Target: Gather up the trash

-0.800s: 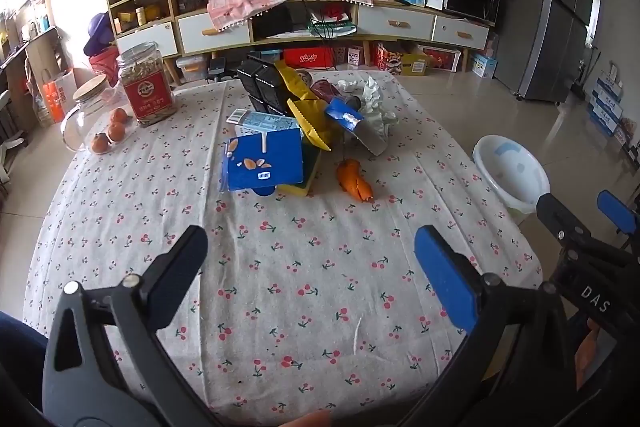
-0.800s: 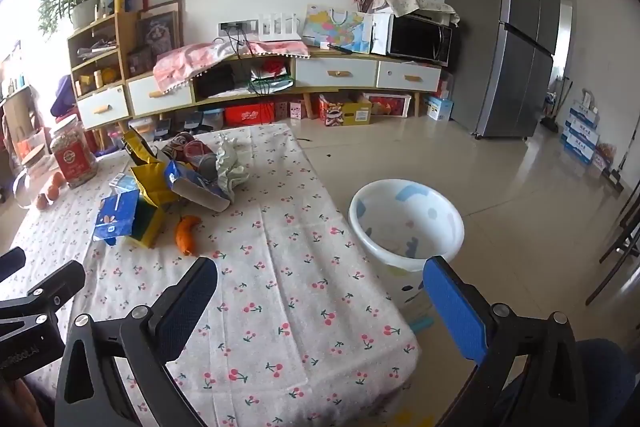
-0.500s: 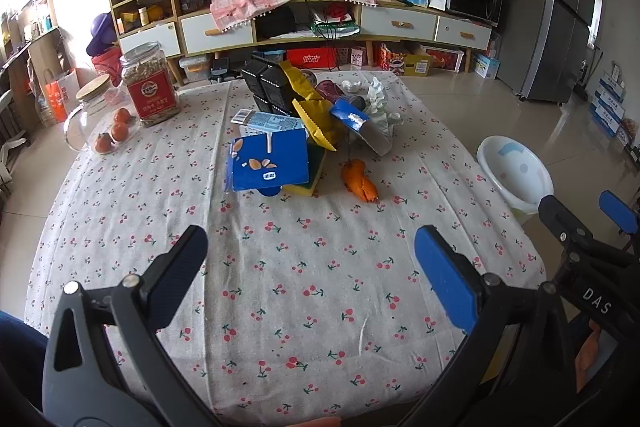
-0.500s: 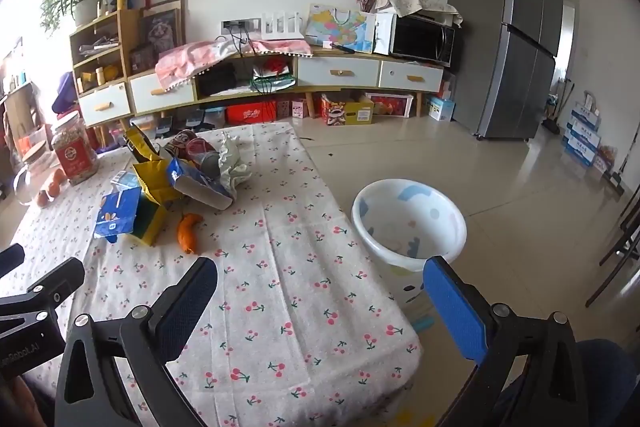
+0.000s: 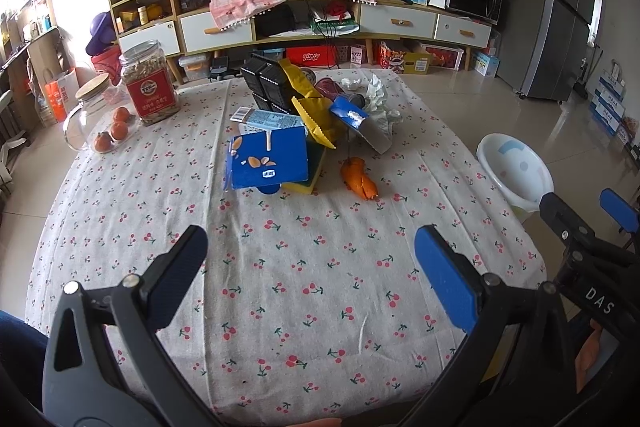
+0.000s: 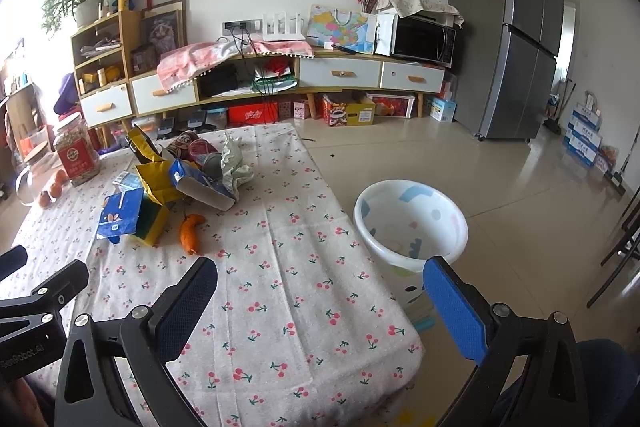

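A heap of trash lies mid-table: a blue carton (image 5: 269, 163) (image 6: 120, 215), a yellow-green box (image 5: 310, 171), yellow wrappers (image 5: 316, 119) (image 6: 158, 179), a black tray (image 5: 269, 83), a blue-and-silver packet (image 5: 360, 125) (image 6: 204, 187), crumpled white paper (image 5: 378, 95) (image 6: 236, 167) and an orange peel (image 5: 359, 179) (image 6: 190, 231). A white bin (image 5: 516, 171) (image 6: 412, 223) stands on the floor right of the table. My left gripper (image 5: 310, 267) is open and empty above the near table. My right gripper (image 6: 320, 291) is open and empty above the table's right corner.
A jar with a red label (image 5: 150, 89) (image 6: 76, 155), a glass jar lying on its side (image 5: 90, 111) and small oranges (image 5: 116, 131) sit at the far left of the cherry-print tablecloth (image 5: 300, 287). A long cabinet (image 6: 280, 75) and a fridge (image 6: 516, 27) stand behind.
Both grippers have drawn back and risen slightly, so the table and the heap look a little farther away. Both stay open and empty. Nothing on the table has moved.
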Demonstrator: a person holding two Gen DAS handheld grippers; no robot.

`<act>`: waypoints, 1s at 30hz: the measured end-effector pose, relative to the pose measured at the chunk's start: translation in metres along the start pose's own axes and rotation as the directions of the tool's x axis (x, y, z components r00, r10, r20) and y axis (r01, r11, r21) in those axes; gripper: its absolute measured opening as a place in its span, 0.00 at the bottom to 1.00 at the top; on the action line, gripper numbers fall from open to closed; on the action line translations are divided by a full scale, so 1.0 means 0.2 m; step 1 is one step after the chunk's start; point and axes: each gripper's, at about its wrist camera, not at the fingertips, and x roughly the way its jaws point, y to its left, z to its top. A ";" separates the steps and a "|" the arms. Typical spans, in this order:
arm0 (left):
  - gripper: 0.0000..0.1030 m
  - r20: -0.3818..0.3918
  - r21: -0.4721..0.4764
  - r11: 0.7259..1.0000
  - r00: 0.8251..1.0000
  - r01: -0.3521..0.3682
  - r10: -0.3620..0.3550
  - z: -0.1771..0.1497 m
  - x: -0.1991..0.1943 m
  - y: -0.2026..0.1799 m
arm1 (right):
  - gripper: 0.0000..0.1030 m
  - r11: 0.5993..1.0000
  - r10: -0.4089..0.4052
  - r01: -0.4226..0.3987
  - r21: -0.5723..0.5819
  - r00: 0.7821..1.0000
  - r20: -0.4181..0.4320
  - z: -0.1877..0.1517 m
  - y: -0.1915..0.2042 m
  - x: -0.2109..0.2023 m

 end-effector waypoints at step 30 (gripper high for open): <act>1.00 -0.005 0.000 1.000 1.000 -0.002 0.002 0.00 0.01 0.00 | 1.00 1.000 0.007 -0.007 0.003 1.000 -0.002 0.00 0.00 -0.01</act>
